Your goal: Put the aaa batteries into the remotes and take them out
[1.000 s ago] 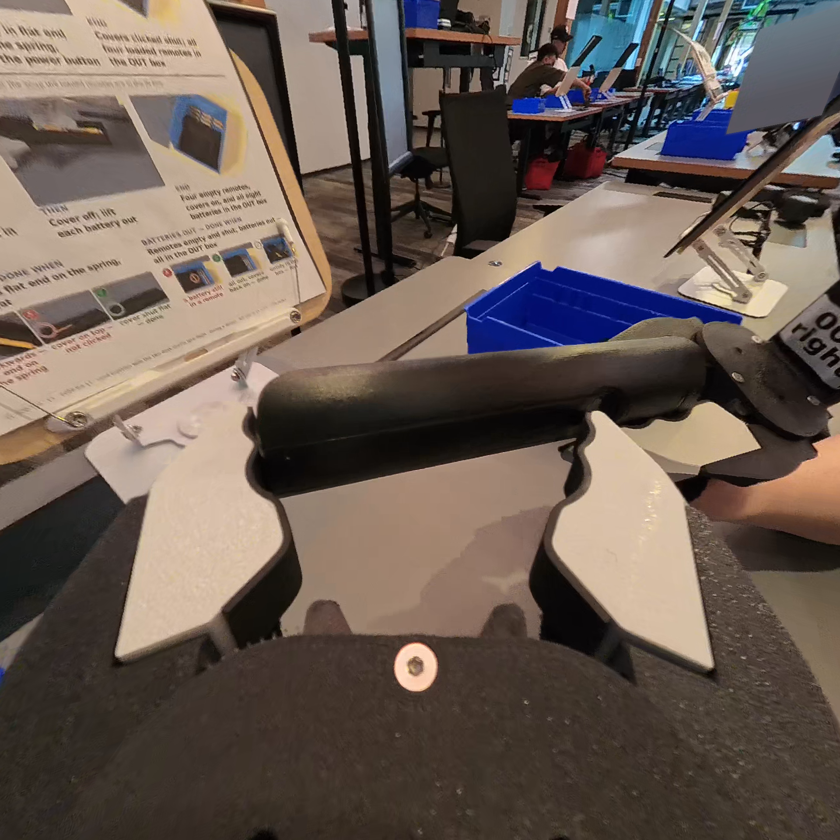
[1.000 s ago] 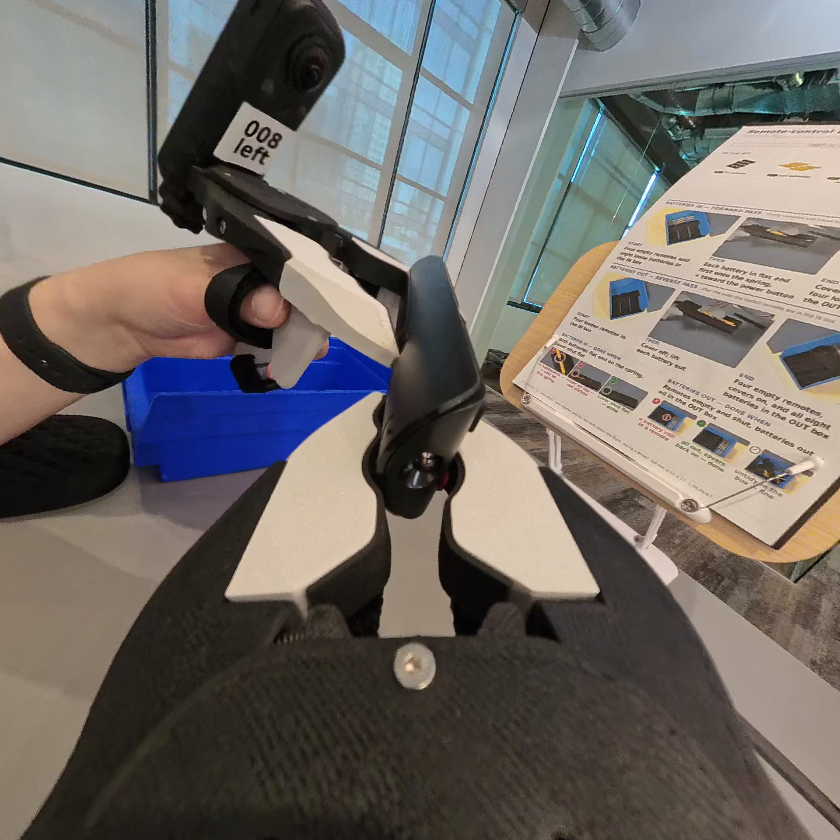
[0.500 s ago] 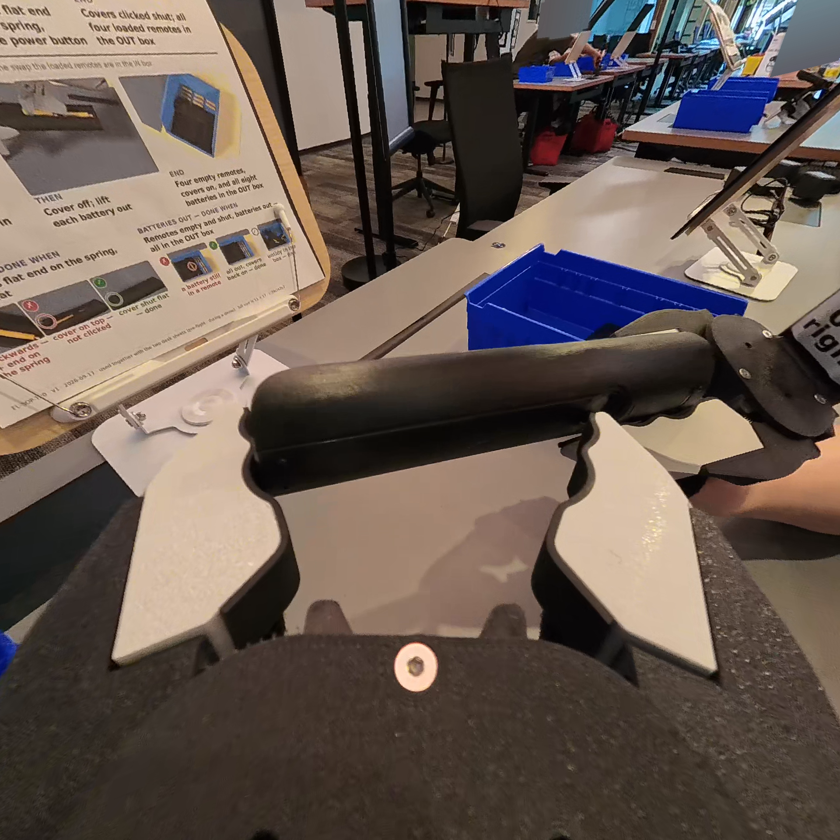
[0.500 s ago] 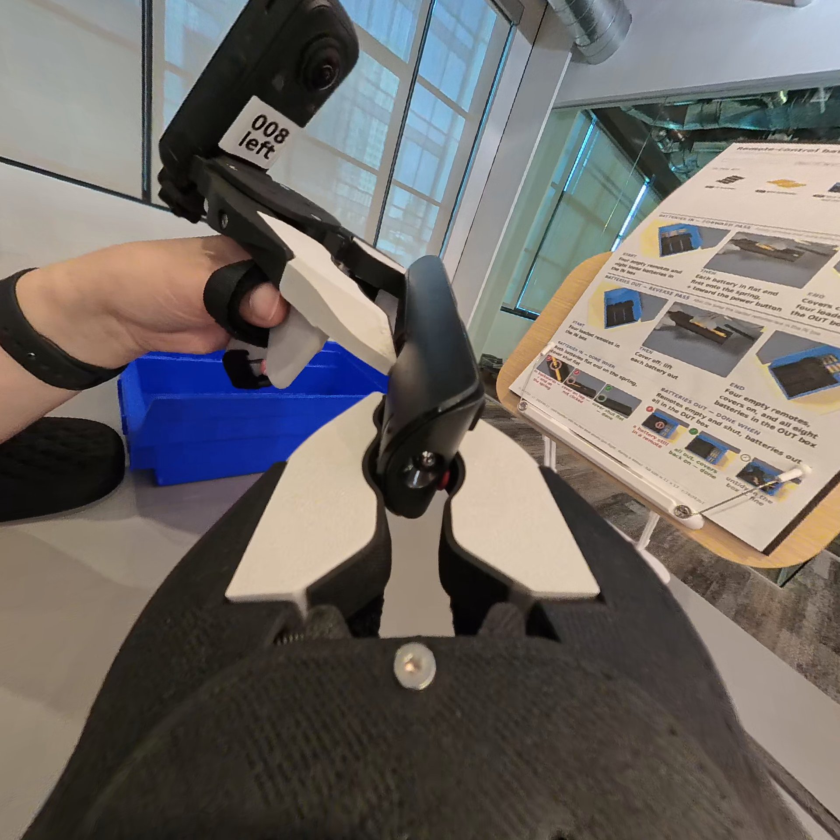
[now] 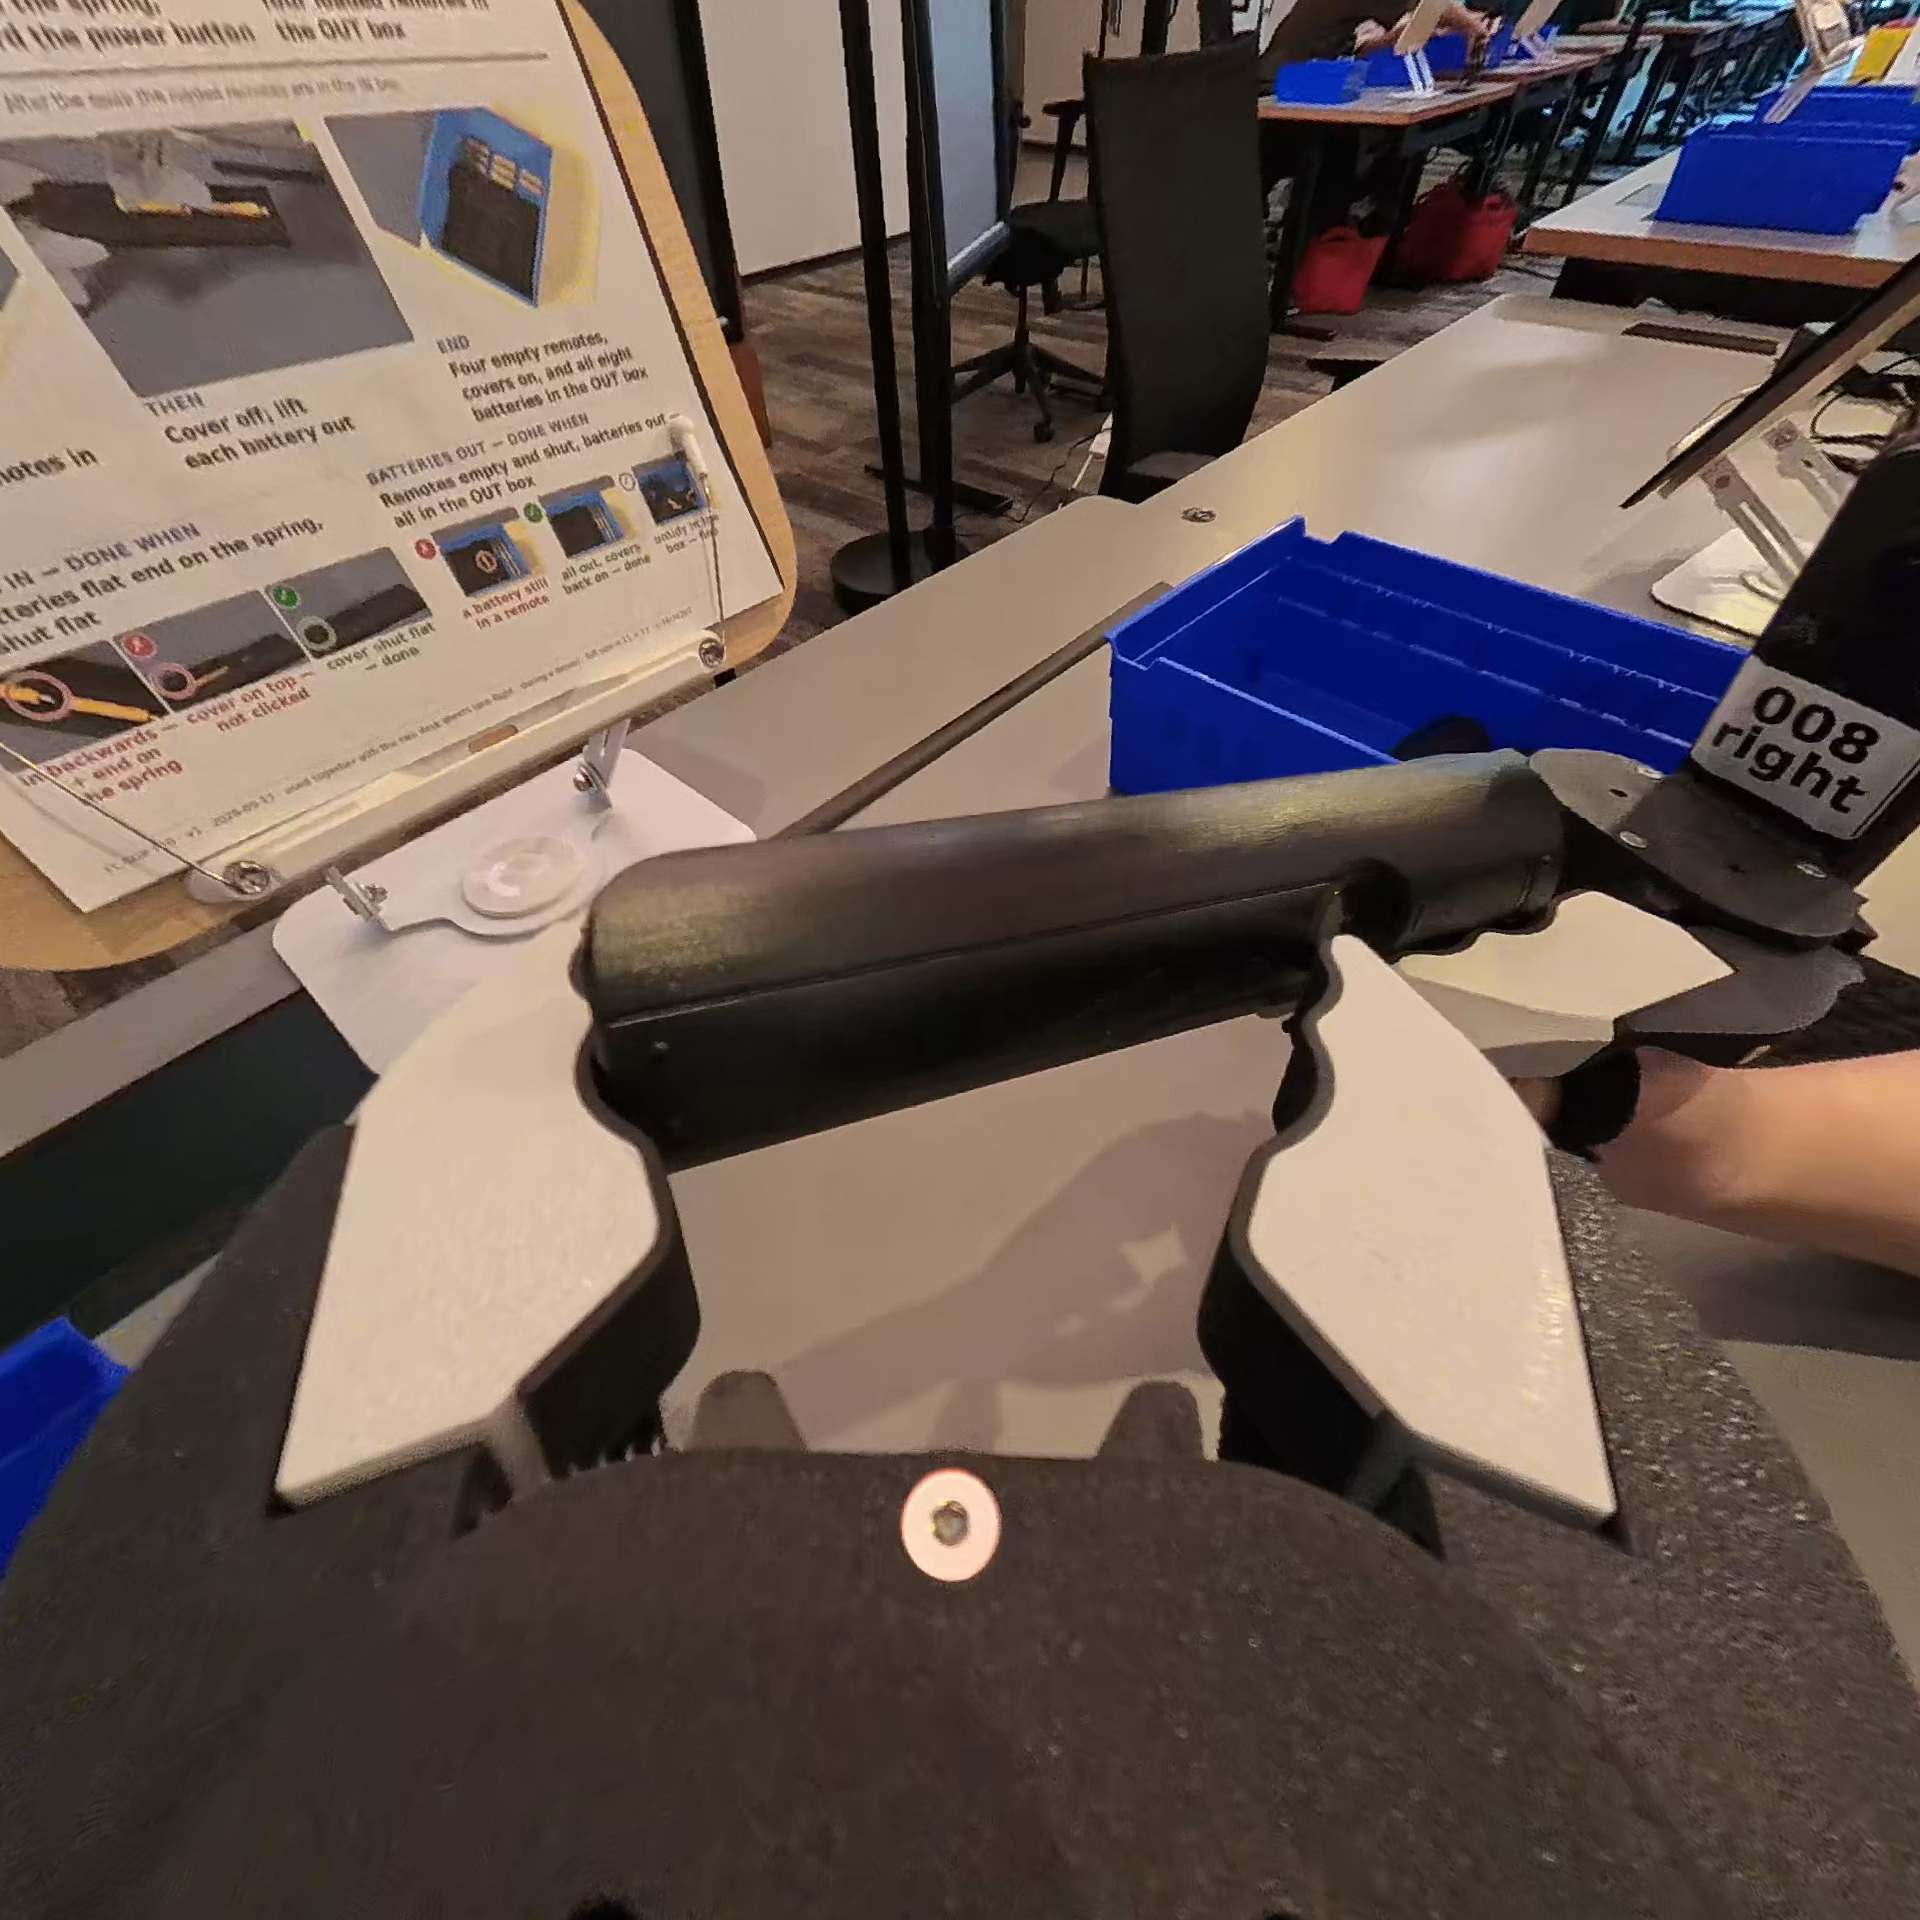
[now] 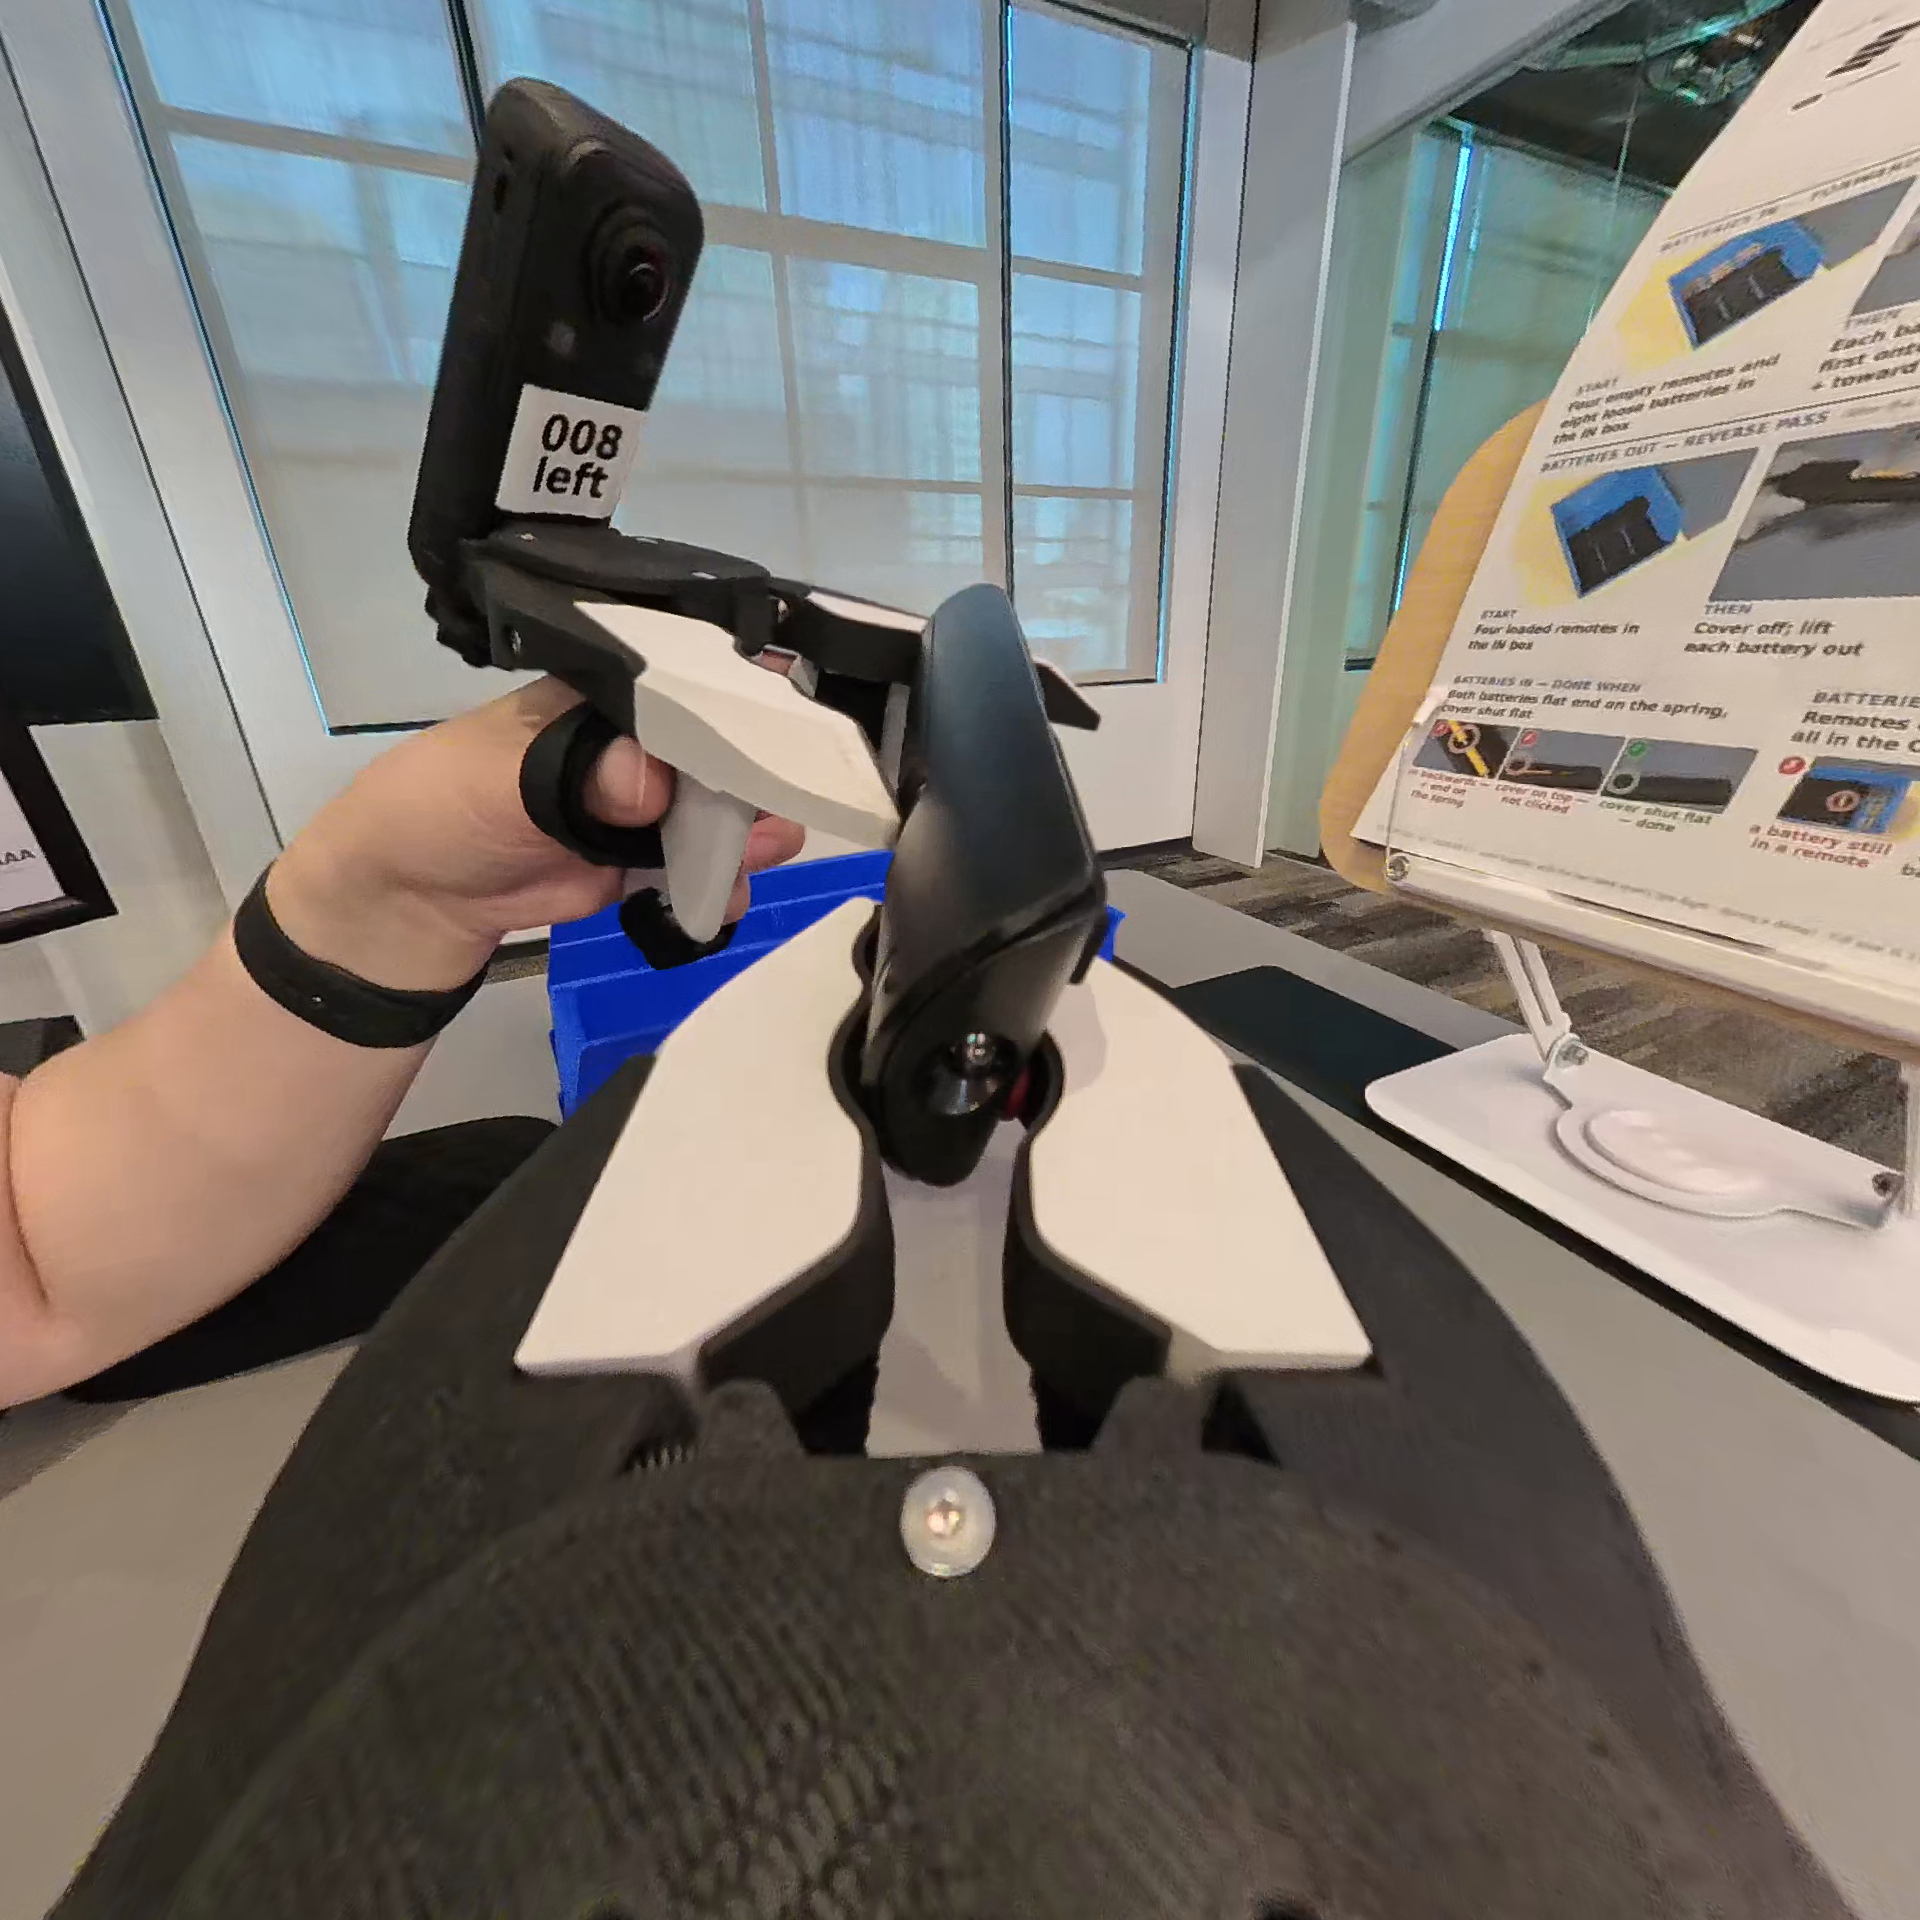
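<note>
Left wrist view: the black remote point(image 5: 1039, 914) lies crosswise between the left gripper point(image 5: 951, 1049) fingers, which are spread wide yet bear on it — one end seated in the notch of the left finger, the other finger pressing farther along its body. The right gripper point(image 6: 951, 1070) pinches the far end, its two white fingers closed on the rounded tip, where a small screw and a red spot show in the right wrist view. The remote is held off the grey table point(image 5: 1403, 457), in front of the blue bin point(image 5: 1247, 717). My guess at the reason: two holds at opposite ends keep the body from twisting, so the back cover can be slid or pried — no cover seam or batteries are visible, so which stage this is I cannot tell. The instruction board point(image 5: 312, 416) stands on its white stand just beyond, within reading range. Against the picture a second ago: both grips are unchanged, but the pair has been lifted and swung — in the right wrist view the left gripper's camera now stands more upright and the board has shifted toward the right edge.
</note>
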`<state>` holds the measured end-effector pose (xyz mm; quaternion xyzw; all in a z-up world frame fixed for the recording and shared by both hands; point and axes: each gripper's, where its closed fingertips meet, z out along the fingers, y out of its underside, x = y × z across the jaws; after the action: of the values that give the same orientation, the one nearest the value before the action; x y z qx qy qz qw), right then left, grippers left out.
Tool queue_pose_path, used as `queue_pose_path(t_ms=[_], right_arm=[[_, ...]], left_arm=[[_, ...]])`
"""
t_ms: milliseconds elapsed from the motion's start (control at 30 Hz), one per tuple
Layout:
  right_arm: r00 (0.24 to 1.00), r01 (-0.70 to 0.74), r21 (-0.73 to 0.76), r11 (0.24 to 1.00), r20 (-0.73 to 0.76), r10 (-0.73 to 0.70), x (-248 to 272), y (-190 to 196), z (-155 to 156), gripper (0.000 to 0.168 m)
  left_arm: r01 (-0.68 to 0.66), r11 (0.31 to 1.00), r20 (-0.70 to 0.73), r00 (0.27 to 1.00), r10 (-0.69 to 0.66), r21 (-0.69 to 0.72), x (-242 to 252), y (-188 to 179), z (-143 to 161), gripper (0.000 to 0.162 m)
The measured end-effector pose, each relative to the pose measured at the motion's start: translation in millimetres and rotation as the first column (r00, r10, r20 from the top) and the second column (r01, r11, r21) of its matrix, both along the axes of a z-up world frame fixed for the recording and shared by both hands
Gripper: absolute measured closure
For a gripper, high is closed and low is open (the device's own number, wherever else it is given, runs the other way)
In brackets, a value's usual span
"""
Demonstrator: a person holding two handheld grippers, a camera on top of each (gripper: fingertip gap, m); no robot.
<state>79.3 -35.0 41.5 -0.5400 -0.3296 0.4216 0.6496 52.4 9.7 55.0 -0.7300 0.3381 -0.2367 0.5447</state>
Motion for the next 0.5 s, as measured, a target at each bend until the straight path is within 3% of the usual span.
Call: queue_pose_path(t_ms=[500], right_arm=[[0.998,0.059,0.006,0.998,-0.021,-0.059,7.5,-2.3,4.6,0.148]], left_arm=[[0.0,1.0,0.04,0.999,0.0,-0.01,6.2,-1.8,3.6,0.039]])
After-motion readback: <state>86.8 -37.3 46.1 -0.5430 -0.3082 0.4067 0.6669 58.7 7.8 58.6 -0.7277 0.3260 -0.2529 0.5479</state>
